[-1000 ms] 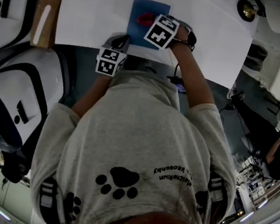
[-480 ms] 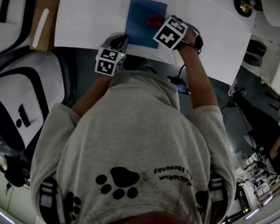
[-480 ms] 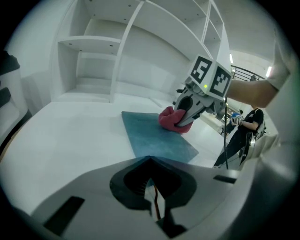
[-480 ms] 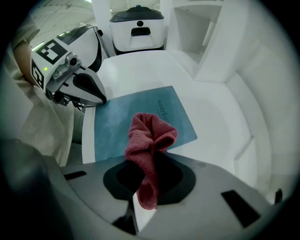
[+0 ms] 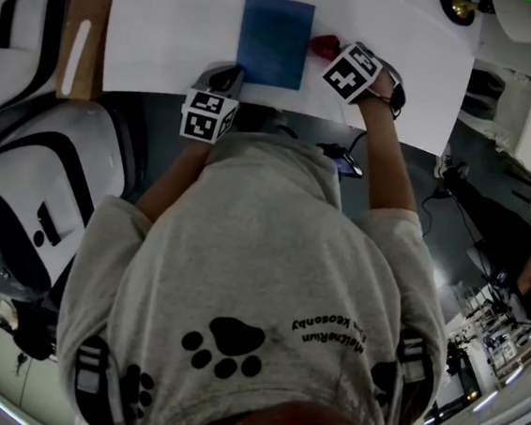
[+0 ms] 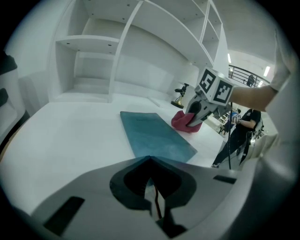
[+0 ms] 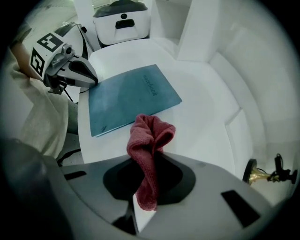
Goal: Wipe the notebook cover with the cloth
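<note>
Right tongs (image 7: 146,176) pinch one crumpled red cloth (image 7: 151,135); left tongs (image 6: 151,165) pressed together, empty. One flat blue notebook (image 7: 127,97), closed, on the desk (image 5: 170,41).

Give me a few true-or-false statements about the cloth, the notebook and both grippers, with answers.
1. The right gripper holds the cloth. True.
2. The cloth lies on the notebook. False: it is off the cover, beside the notebook's edge, over the table.
3. The notebook is open. False: it lies closed and flat.
4. The left gripper is at a notebook corner, jaws together. True.
</note>
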{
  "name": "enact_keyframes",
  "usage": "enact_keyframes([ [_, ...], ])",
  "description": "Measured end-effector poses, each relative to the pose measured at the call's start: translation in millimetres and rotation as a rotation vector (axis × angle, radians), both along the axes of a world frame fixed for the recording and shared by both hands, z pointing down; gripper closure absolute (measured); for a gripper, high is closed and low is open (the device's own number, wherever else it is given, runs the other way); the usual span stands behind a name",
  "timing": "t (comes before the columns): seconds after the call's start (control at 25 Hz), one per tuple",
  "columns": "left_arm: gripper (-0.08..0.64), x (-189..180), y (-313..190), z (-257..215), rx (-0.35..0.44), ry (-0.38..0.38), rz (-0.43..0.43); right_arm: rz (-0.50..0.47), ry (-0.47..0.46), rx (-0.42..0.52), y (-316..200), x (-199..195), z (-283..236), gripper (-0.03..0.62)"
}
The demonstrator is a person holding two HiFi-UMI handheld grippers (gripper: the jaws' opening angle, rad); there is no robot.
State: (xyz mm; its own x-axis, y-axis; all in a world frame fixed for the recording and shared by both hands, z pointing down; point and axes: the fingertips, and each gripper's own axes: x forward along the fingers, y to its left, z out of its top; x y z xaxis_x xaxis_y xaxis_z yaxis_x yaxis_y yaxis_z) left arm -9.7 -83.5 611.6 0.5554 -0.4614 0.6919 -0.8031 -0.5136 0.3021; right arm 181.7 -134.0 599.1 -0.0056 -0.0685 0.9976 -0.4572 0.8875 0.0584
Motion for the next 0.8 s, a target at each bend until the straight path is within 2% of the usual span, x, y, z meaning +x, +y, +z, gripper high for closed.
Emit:
enact_keyframes([
  [0.16,0.548,1.9,0.6,-0.2,-0.002,0.005,0.012,0.040,-0.012,0.019,1.9,6.3,-11.6,0.532],
  [0.28,0.548,2.9,1.1,0.1,-0.007,0.006,0.015,0.031,-0.037,0.040,0.3,-7.3,-21.3,0.532],
  [0.44,0.548,0.9,3.8,-0.2,-0.010,0.010,0.018,-0.011,-0.102,0.061,0.8,-45.7,-31.9,0.532],
  [0.8,0.548,-3.9,9.2,-3.8,-0.016,0.015,0.012,-0.178,-0.218,0.053,9.9,-148.3,-33.9,0.532],
])
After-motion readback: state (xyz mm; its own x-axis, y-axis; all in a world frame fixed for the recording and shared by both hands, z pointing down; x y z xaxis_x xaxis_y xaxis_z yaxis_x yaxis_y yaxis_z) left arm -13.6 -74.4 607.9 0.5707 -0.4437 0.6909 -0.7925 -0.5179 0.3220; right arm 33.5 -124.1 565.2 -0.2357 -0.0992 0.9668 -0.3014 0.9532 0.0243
